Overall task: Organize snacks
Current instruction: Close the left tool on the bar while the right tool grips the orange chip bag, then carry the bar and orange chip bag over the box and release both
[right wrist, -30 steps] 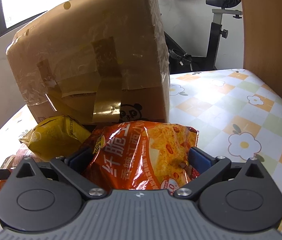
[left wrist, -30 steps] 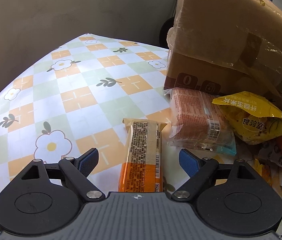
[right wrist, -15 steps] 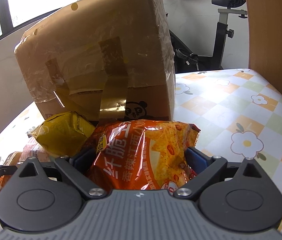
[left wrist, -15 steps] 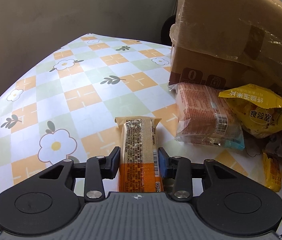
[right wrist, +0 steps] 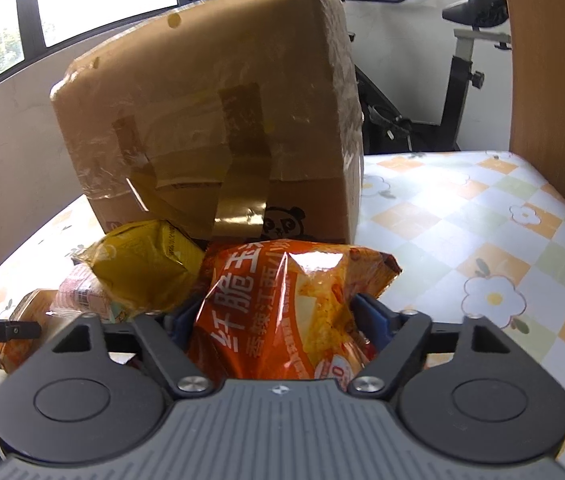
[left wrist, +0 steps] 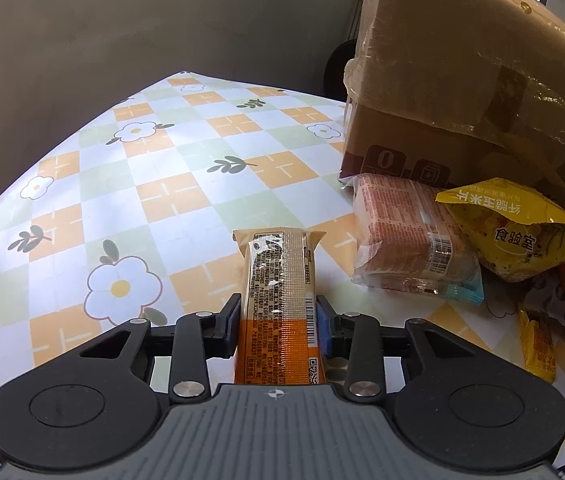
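Plainly, the left gripper (left wrist: 278, 322) has its pads pressed on both long sides of a narrow orange-and-beige biscuit pack (left wrist: 280, 300), and its jaws are closing the last little way onto it. The pack is taken near its rear end and lies lengthwise along the fingers, so its far, crimped end juts forward over the flowered tablecloth (left wrist: 162, 200). To the left of it the cloth lies bare as far as the table's curved edge, which gives free room for lifting or carrying that way. To its right a pink wafer pack (left wrist: 410, 244) lies just beside it with a small gap between, and a yellow corn-snack bag (left wrist: 518, 232) leans over that pack's far side; behind both stands a taped cardboard box (left wrist: 462, 92).

The right gripper (right wrist: 278, 324) straddles a puffy orange crisp bag (right wrist: 282, 312); its jaws are closing and the blue pads already dent the bag's sides, though how firm the hold is I cannot tell. The bag's top almost reaches the box front, so little room lies ahead. To the right the cloth is bare up to a wooden panel (right wrist: 554, 80) at the table's far side
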Tool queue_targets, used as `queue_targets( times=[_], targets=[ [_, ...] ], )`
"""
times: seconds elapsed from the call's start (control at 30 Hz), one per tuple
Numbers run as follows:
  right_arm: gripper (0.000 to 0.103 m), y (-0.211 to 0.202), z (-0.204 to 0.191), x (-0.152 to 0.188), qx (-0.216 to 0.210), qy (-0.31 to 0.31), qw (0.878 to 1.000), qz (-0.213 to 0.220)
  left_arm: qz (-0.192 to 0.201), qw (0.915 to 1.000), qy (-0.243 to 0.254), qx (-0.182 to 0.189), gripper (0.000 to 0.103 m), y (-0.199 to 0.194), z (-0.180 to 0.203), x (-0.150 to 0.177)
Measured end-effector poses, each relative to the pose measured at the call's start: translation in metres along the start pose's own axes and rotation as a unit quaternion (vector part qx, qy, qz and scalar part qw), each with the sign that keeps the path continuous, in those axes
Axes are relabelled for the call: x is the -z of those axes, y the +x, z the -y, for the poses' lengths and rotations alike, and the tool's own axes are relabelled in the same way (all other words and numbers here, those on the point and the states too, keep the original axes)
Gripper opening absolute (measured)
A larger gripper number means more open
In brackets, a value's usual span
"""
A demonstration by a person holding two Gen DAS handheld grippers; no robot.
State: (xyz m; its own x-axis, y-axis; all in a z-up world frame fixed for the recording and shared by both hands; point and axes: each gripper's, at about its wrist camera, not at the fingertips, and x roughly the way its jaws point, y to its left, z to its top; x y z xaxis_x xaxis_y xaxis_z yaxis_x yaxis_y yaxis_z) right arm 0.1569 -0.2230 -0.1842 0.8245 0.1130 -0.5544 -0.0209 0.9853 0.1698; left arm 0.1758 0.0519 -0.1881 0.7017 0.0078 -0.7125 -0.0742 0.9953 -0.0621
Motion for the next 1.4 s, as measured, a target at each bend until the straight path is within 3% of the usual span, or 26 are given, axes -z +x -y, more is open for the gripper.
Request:
queue_targets(
  times=[0.37, 0.7, 0.87, 1.13, 1.4],
  targets=[
    [0.072, -0.023, 0.002, -0.004, -0.014, -0.002, 1.000, 0.026, 0.035, 0.9994, 0.002, -0.007, 0.039, -0.021, 0.001, -0.009],
    [0.072, -0.063, 0.000, -0.024, -0.006, -0.016, 0.996, 0.084, 0.104, 0.9943, 0.021, 0.002, 0.039, -0.050, 0.008, -0.039],
    [0.072, -0.075, -0.001, -0.038, -0.002, -0.022, 0.994, 0.111, 0.118, 0.9928, 0.017, 0.009, 0.039, -0.058, 0.013, -0.048],
    [0.072, -0.091, -0.007, -0.078, -0.010, -0.037, 0.985, 0.166, 0.133, 0.9910, 0.013, 0.012, 0.039, -0.067, 0.014, -0.067],
    [0.072, -0.090, -0.019, -0.139, -0.052, -0.054, 0.974, 0.214, 0.199, 0.9791, 0.026, 0.032, 0.039, -0.093, 0.029, -0.119]
  ],
)
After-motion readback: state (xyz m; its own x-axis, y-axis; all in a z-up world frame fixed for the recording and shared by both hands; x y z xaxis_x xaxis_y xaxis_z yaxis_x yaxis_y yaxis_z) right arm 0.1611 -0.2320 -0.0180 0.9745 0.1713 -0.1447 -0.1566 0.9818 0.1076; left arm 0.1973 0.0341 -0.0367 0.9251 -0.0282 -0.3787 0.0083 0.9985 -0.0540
